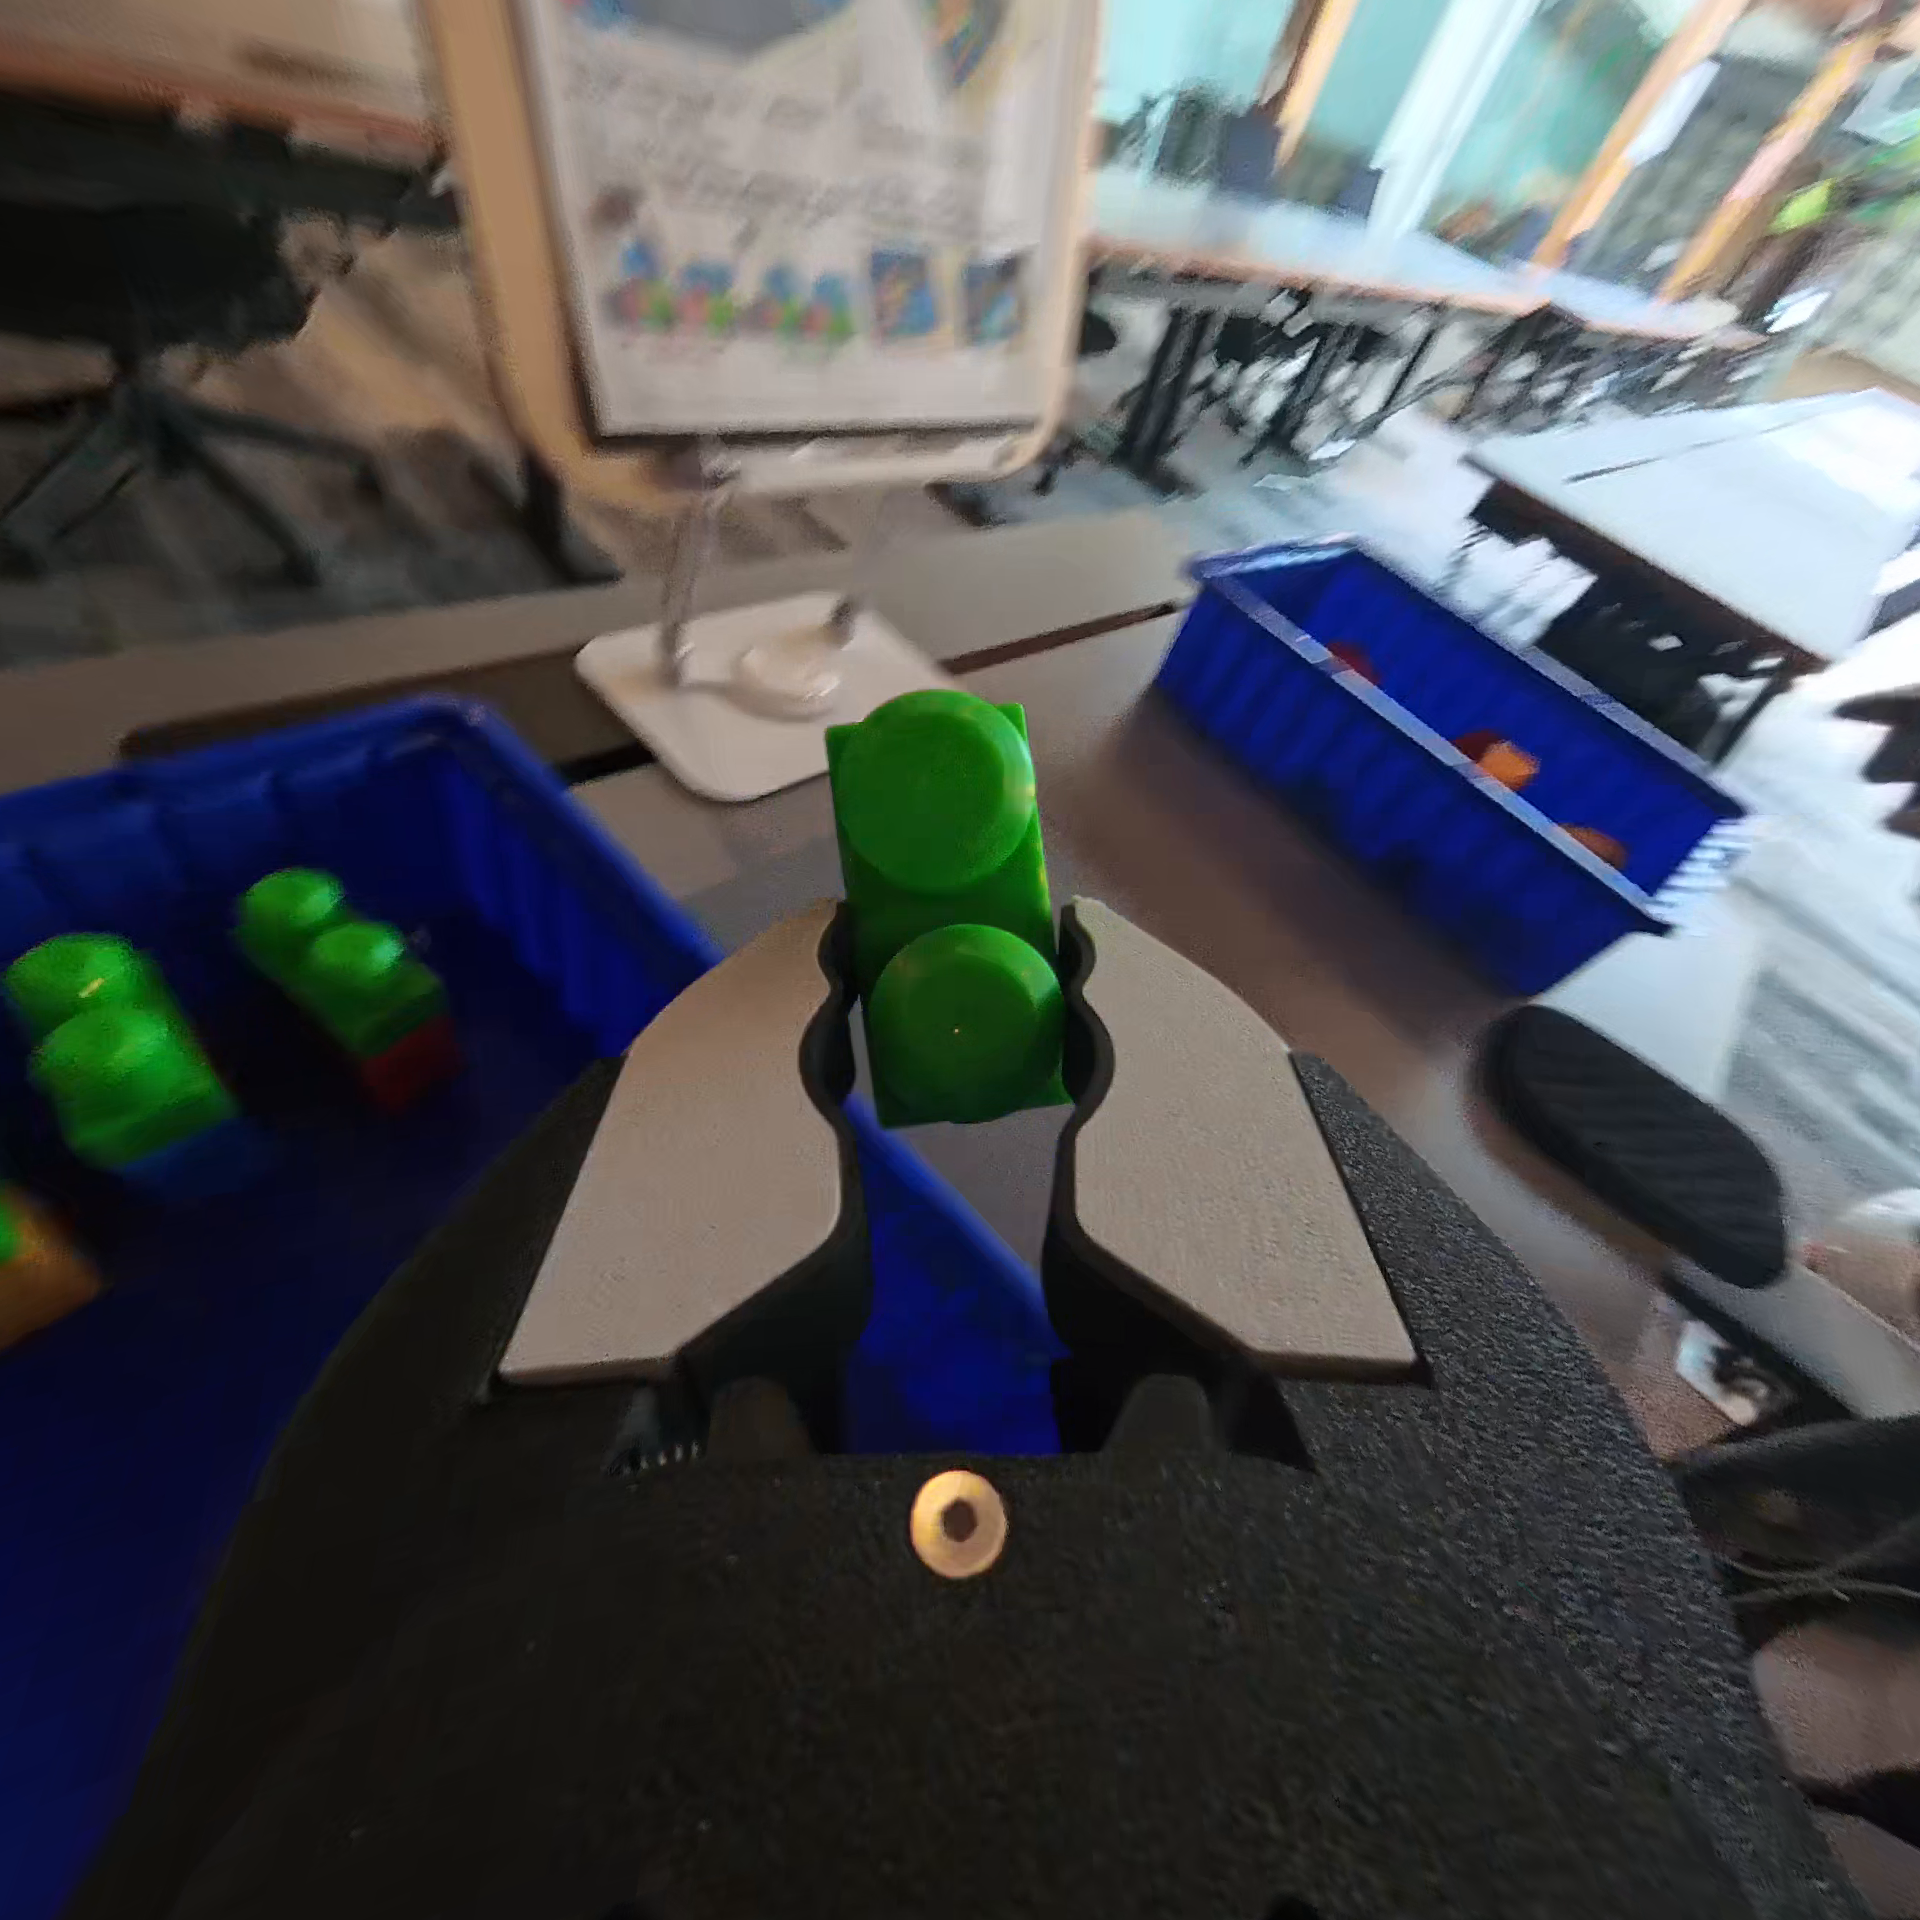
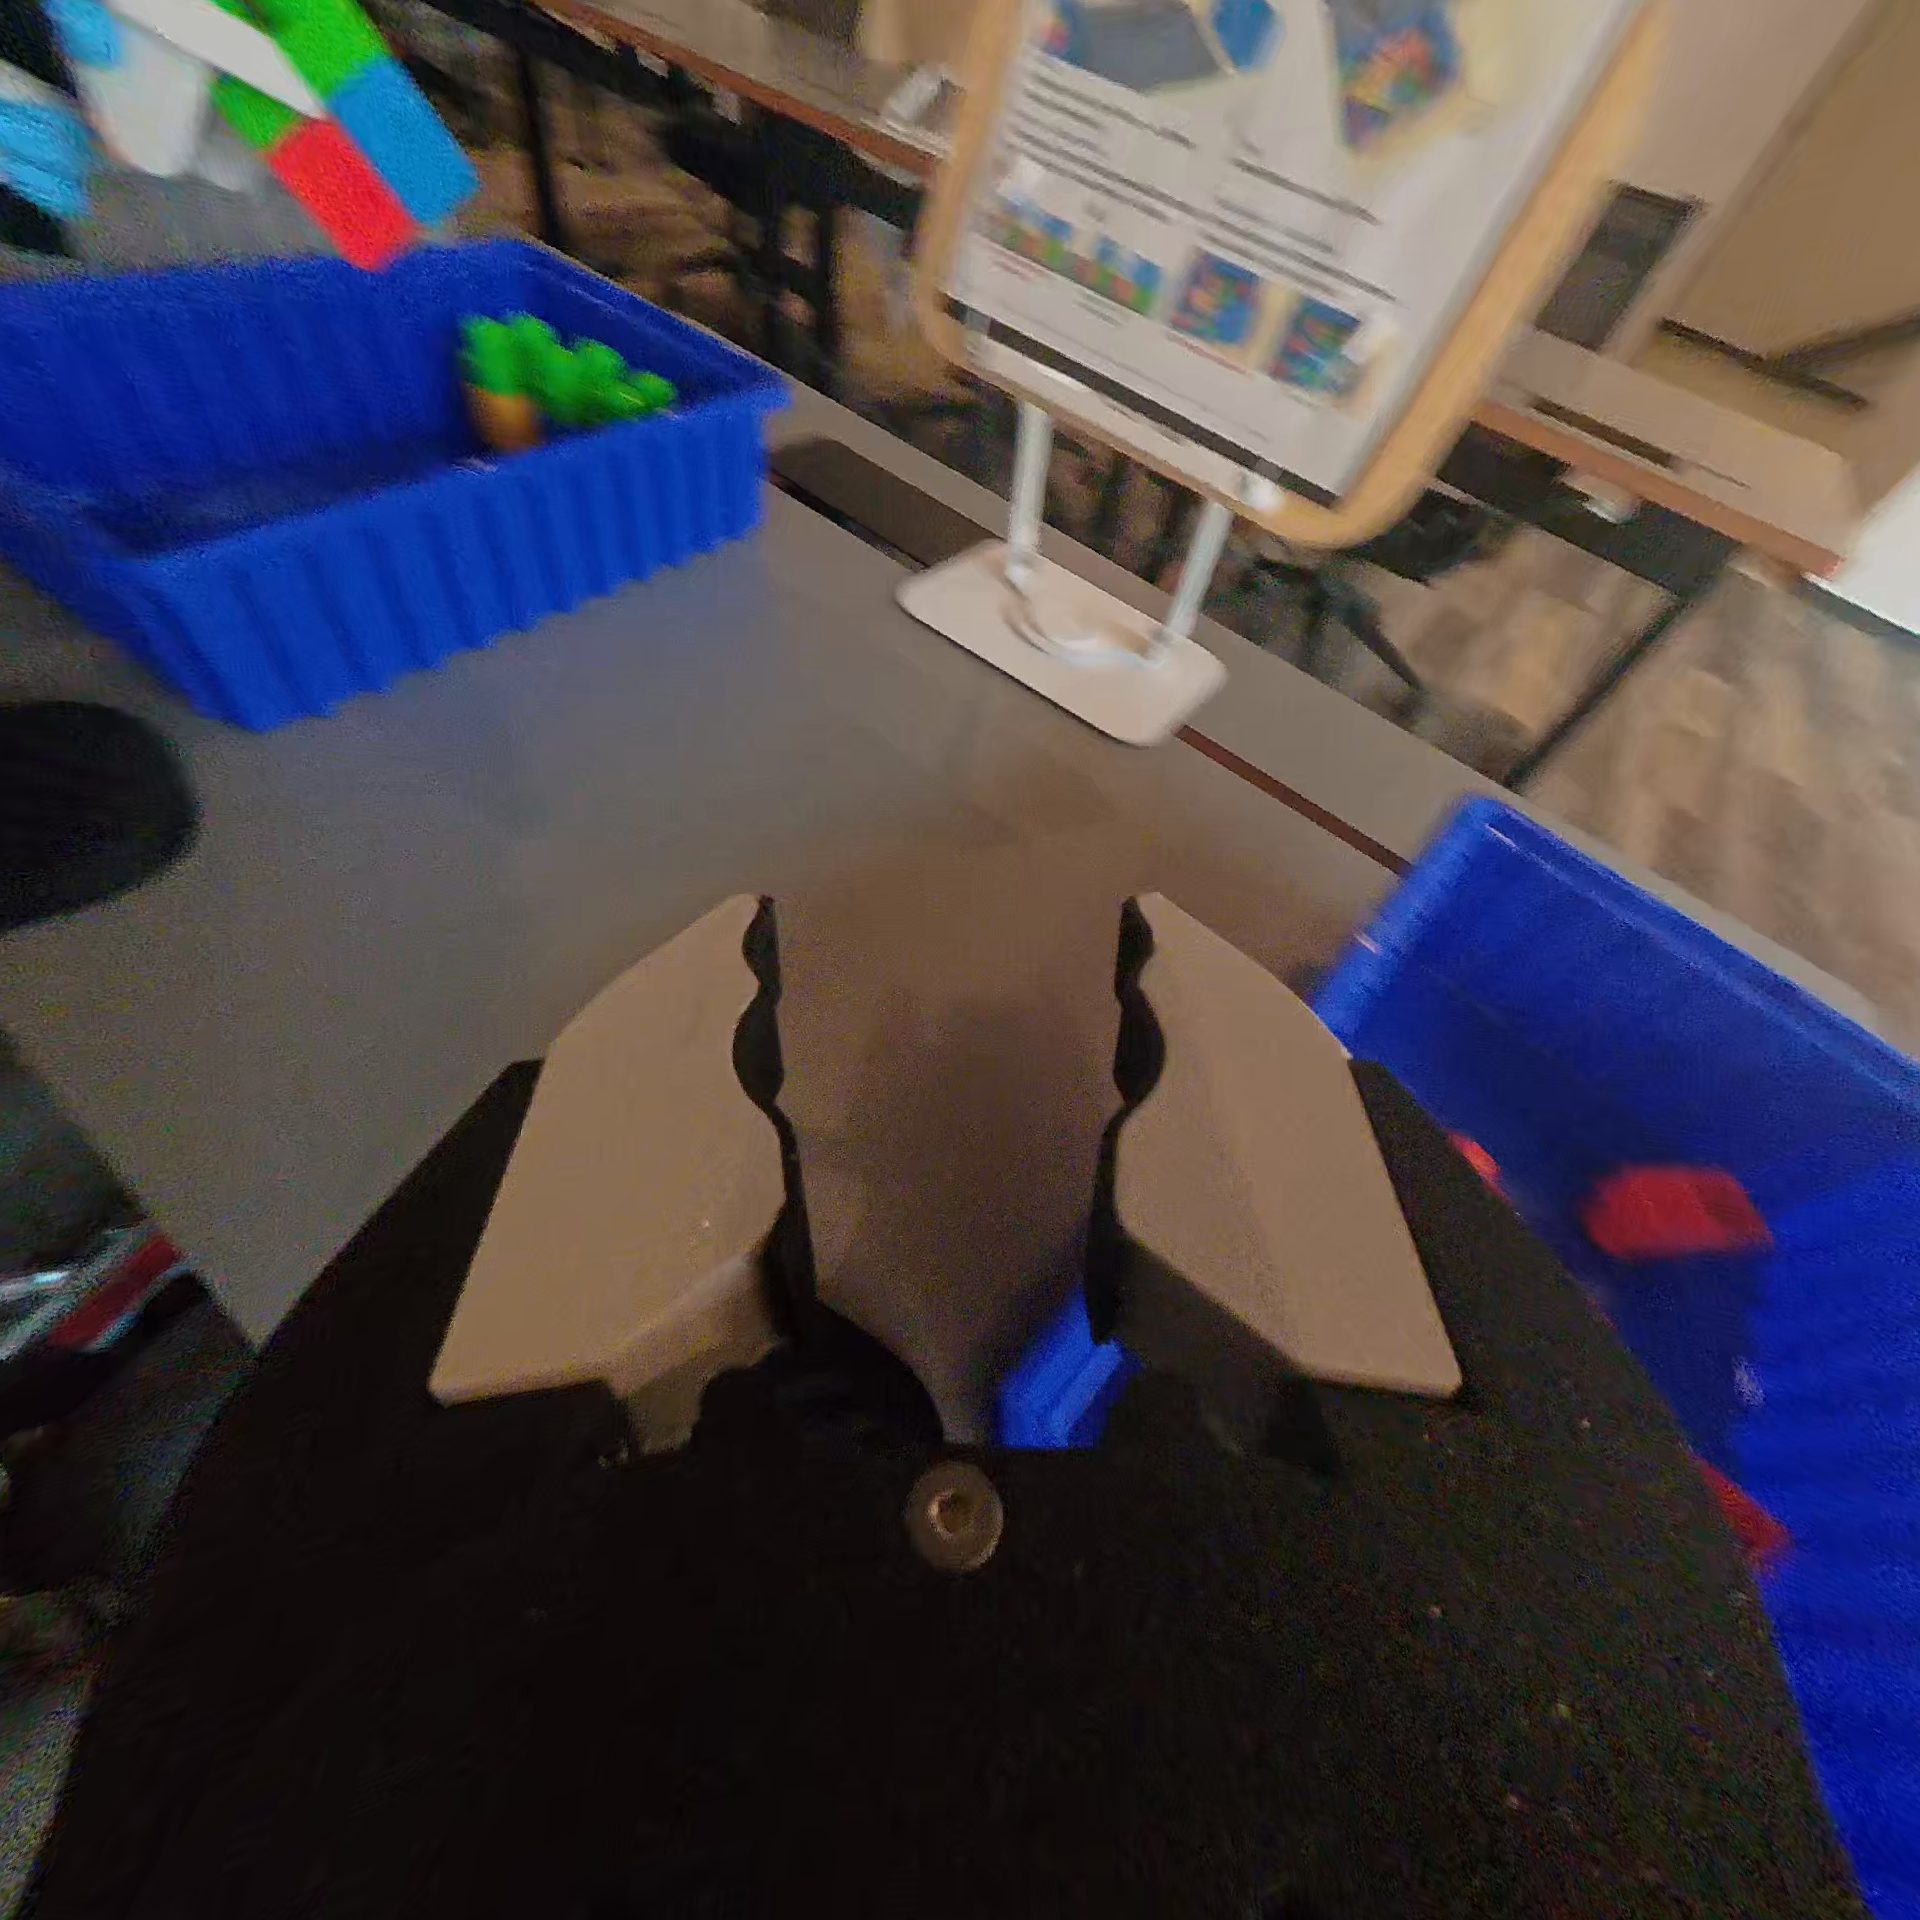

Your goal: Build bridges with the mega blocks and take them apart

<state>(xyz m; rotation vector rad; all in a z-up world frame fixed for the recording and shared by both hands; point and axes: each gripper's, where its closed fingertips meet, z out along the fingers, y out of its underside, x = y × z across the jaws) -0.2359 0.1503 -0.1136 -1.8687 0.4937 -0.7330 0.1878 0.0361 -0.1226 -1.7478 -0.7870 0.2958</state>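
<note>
Currently left tool [image 1: 958, 1023] clamps green block [image 1: 943, 906] above bin [image 1: 582, 821] edge; right tool [image 2: 945, 1023] spread, empty over table [image 2: 623, 790]; shallow grip; block may twist loose.

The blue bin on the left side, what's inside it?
The blue bin holds green blocks stacked on red, blue and yellow ones. The left gripper hides its near corner.

Left wrist view: close over the ribbed blue plastic bin [image 1: 499, 831], facing 12 o'clock toward the wood-framed sign on a white stand [image 1: 790, 208]. Right wrist view: above the grey tabletop [image 2: 623, 790], facing the same sign [image 2: 1247, 239] at 1 o'clock; both share it.
</note>
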